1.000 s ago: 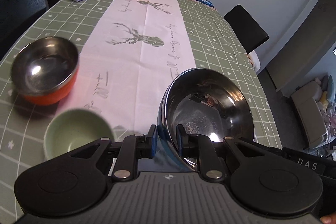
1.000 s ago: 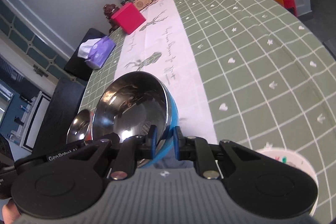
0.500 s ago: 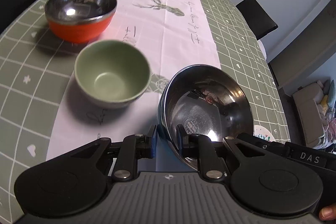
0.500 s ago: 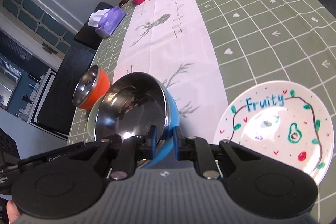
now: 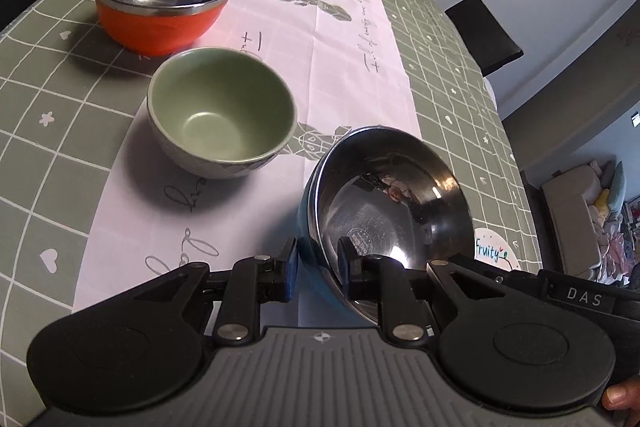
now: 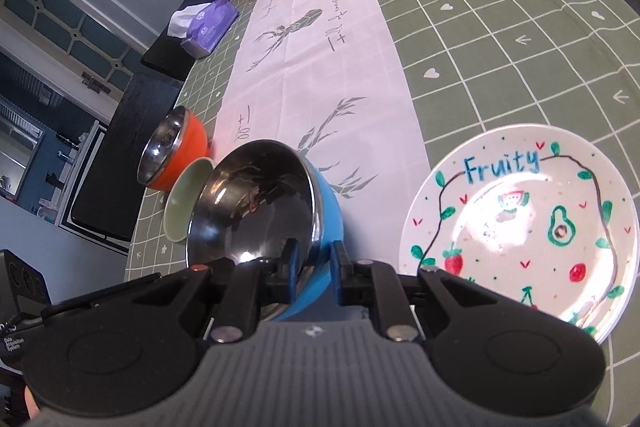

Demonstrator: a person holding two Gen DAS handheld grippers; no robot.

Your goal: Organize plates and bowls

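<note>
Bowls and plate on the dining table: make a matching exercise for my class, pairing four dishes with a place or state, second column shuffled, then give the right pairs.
Things:
1. blue bowl
2. orange bowl
3. green bowl
4. Fruity plate

States:
A. stands farthest back, steel inside
B. flat on the green checked cloth
C. rim gripped by both the left gripper and the right gripper
D. matte inside, on the white runner

Pairs: 1-C, 2-A, 3-D, 4-B

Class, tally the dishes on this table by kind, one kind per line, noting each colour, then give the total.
Bowls: 3, namely orange bowl, green bowl, blue bowl gripped at its rim by the left tool and right tool.
Plates: 1, the Fruity plate.
Total: 4 dishes.
</note>
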